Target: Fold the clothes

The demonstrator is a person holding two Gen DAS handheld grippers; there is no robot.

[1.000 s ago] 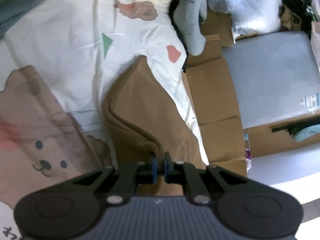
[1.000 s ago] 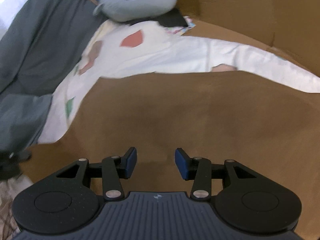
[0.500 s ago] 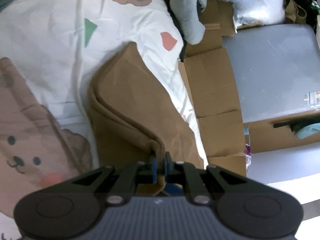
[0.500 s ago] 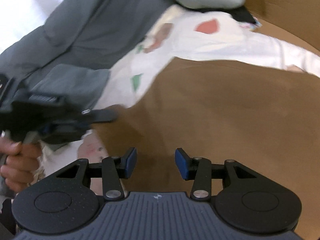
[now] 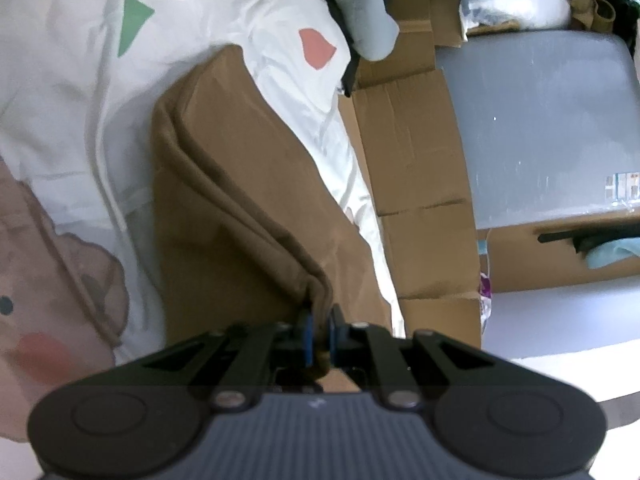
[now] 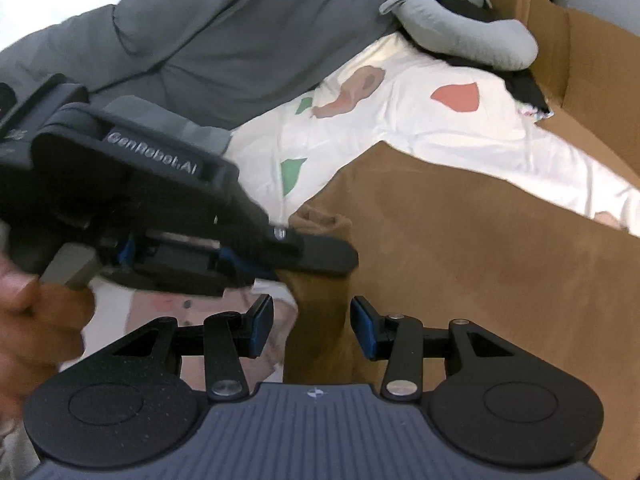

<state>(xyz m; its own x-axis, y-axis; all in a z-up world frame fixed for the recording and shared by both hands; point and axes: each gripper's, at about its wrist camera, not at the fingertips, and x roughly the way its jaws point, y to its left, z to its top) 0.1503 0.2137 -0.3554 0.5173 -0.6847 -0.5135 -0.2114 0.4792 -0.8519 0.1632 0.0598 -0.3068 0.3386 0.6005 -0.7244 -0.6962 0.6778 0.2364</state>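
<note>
A brown garment (image 5: 240, 184) lies folded over on a white bedsheet with bear prints (image 5: 72, 92). My left gripper (image 5: 320, 330) is shut on a bunched edge of that garment, which rises into a ridge between the blue pads. In the right wrist view the same brown garment (image 6: 460, 248) spreads wide, and the left gripper (image 6: 344, 258) reaches in from the left, held by a hand (image 6: 36, 312), with brown cloth gathered at its tip. My right gripper (image 6: 312, 326) stands open just above the garment's near fold, nothing between its fingers.
A grey neck pillow (image 6: 464, 36) and a dark grey blanket (image 6: 224, 32) lie at the head of the bed. Cardboard boxes (image 5: 412, 168) and a grey plastic-wrapped slab (image 5: 532, 120) stand beside the bed.
The left gripper has dragged its pinched brown edge across the sheet, doubling the garment over. The right gripper swung and rolled, bringing the left gripper and the hand holding it into its view.
</note>
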